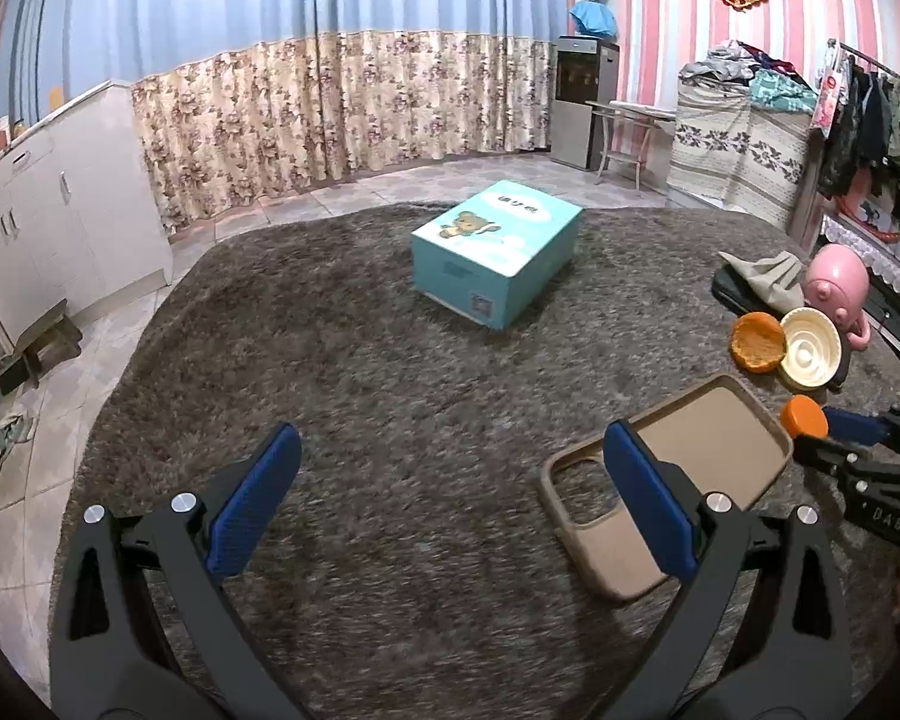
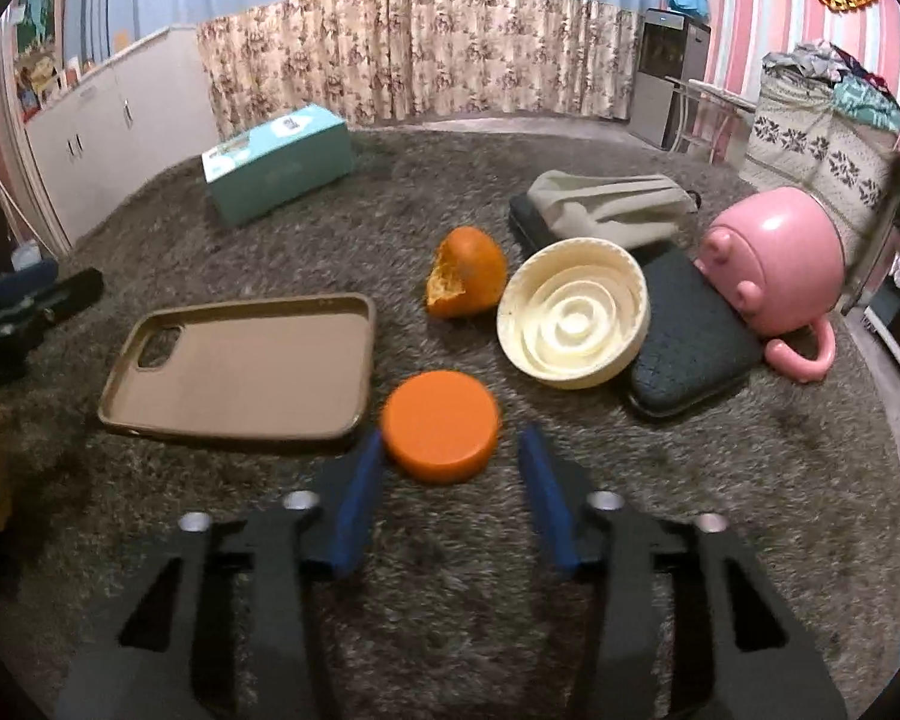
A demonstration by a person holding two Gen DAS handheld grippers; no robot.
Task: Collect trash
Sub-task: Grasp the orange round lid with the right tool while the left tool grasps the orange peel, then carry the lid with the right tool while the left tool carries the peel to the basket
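Note:
An orange round cap (image 2: 441, 433) lies on the grey shag carpet just ahead of my open right gripper (image 2: 450, 450), partly between its blue fingertips. It also shows in the left wrist view (image 1: 804, 417). An orange peel half (image 2: 467, 272) lies further ahead, next to a cream ridged lid (image 2: 573, 323). A tan phone case (image 2: 243, 366) lies left of the cap. My left gripper (image 1: 450, 450) is open and empty over bare carpet; its right finger overlaps the phone case (image 1: 708, 438). The right gripper (image 1: 858, 450) shows at the right edge of the left wrist view.
A teal cardboard box (image 1: 495, 249) stands mid-carpet. A pink pig-shaped cup (image 2: 774, 267) lies tipped at the right, against a black textured pad (image 2: 690, 339). A grey cloth (image 2: 609, 204) lies behind the lid. White cabinets (image 1: 48, 216) and curtains line the far side.

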